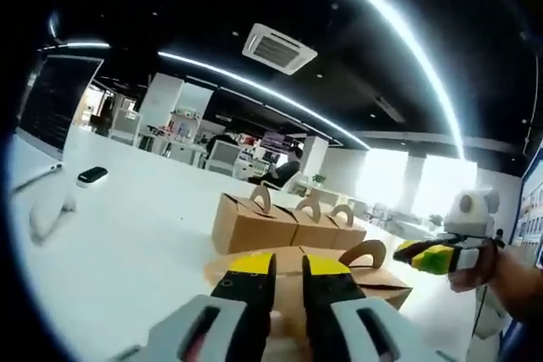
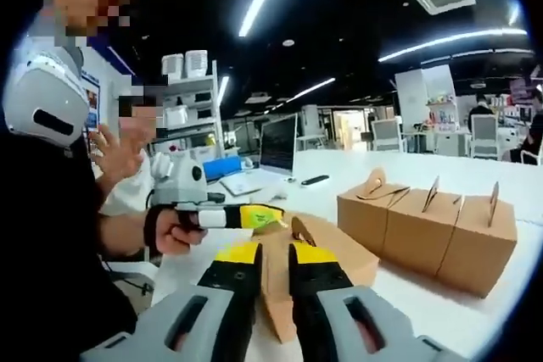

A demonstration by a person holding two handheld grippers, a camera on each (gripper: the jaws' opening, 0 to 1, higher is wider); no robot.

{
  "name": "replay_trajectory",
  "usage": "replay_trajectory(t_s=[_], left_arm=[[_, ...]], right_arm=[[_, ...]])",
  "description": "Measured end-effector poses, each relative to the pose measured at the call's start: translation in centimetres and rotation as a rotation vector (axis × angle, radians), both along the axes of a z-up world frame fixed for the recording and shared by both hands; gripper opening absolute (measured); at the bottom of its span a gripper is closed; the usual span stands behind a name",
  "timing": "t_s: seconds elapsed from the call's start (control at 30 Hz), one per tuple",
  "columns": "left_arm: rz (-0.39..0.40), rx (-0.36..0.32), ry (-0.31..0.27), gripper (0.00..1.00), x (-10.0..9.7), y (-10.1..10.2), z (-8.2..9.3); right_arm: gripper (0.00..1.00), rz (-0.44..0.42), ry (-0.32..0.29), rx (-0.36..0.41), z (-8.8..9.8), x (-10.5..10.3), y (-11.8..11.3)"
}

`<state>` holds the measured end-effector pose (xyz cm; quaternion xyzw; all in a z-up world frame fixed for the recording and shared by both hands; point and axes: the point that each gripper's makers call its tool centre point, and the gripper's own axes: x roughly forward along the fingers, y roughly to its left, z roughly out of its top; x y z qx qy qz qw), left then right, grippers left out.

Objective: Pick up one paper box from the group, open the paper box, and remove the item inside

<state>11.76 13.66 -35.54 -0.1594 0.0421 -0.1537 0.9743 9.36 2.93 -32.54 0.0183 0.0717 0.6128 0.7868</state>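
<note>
Lying flat, handle up, long axis across both grippers: paper box (image 1: 373,281), both finger pairs (image 1: 248,281) (image 2: 310,273) clamped on it.

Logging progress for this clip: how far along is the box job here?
Done: one brown cardboard box sits apart from the row of three brown boxes. In hand: the right claw and left claw are both at its top. Left: opening it and removing the item; no contents are visible.

Box row (image 2: 428,231) beside bare table (image 1: 127,243)
</note>
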Motion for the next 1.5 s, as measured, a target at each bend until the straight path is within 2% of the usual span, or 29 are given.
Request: replay_trajectory(t_s=[0.13, 0.23, 0.3, 0.37, 0.4, 0.53, 0.63, 0.77, 0.87, 1.1, 1.17, 1.23, 1.37, 1.5], left_arm=[[-0.004, -0.011, -0.012, 0.16, -0.2, 0.3, 0.3], [-0.016, -0.008, -0.025, 0.17, -0.3, 0.4, 0.7], [-0.037, 0.004, -0.028, 0.26, -0.4, 0.1, 0.9], [-0.08, 0.041, -0.028, 0.35, -0.7, -0.6, 1.0], [-0.085, 0.057, -0.032, 0.35, -0.8, -0.7, 1.1], [-0.132, 0.192, -0.087, 0.35, -1.3, -1.9, 1.9], [-0.164, 0.253, -0.12, 0.35, -1.8, -2.5, 2.5], [-0.215, 0.267, -0.139, 0.32, -2.1, -3.2, 2.8], [-0.237, 0.31, -0.128, 0.32, -1.9, -3.5, 2.1], [-0.29, 0.335, -0.068, 0.32, -1.6, -3.9, -0.1], [-0.3, 0.323, -0.051, 0.32, -1.5, -3.8, -0.5], [-0.305, 0.287, -0.038, 0.32, -1.5, -3.7, -0.5], [-0.309, 0.293, -0.046, 0.32, -1.6, -4.0, -0.5], [-0.314, 0.271, -0.039, 0.31, -1.7, -4.1, -0.6]], right_arm=[[0.2, -0.064, -0.008, 0.056, 1.2, 0.1, -1.1], [0.24, -0.105, -0.016, 0.035, 0.7, 0.2, -1.8], [0.27, -0.127, -0.011, 0.019, 0.0, 0.2, -2.4], [0.29, -0.148, 0.008, 0.019, -0.5, 0.3, -2.9], [0.31, -0.155, 0.012, 0.02, -0.6, 0.3, -3.1], [0.34, -0.224, 0.005, 0.054, -0.1, 0.8, -4.5], [0.34, -0.26, -0.009, 0.074, 0.4, 1.1, -5.4], [0.34, -0.293, -0.012, 0.075, 0.2, 1.4, -6.7], [0.34, -0.308, -0.007, 0.067, -0.1, 1.4, -7.2], [0.33, -0.333, -0.002, 0.062, -0.5, 1.0, -7.7], [0.33, -0.336, -0.002, 0.061, -0.6, 1.0, -7.8], [0.33, -0.338, -0.001, 0.059, -0.7, 1.0, -7.9], [0.33, -0.345, -0.003, 0.052, -0.9, 0.9, -7.9], [0.33, -0.348, -0.008, 0.046, -0.9, 1.0, -7.8]])
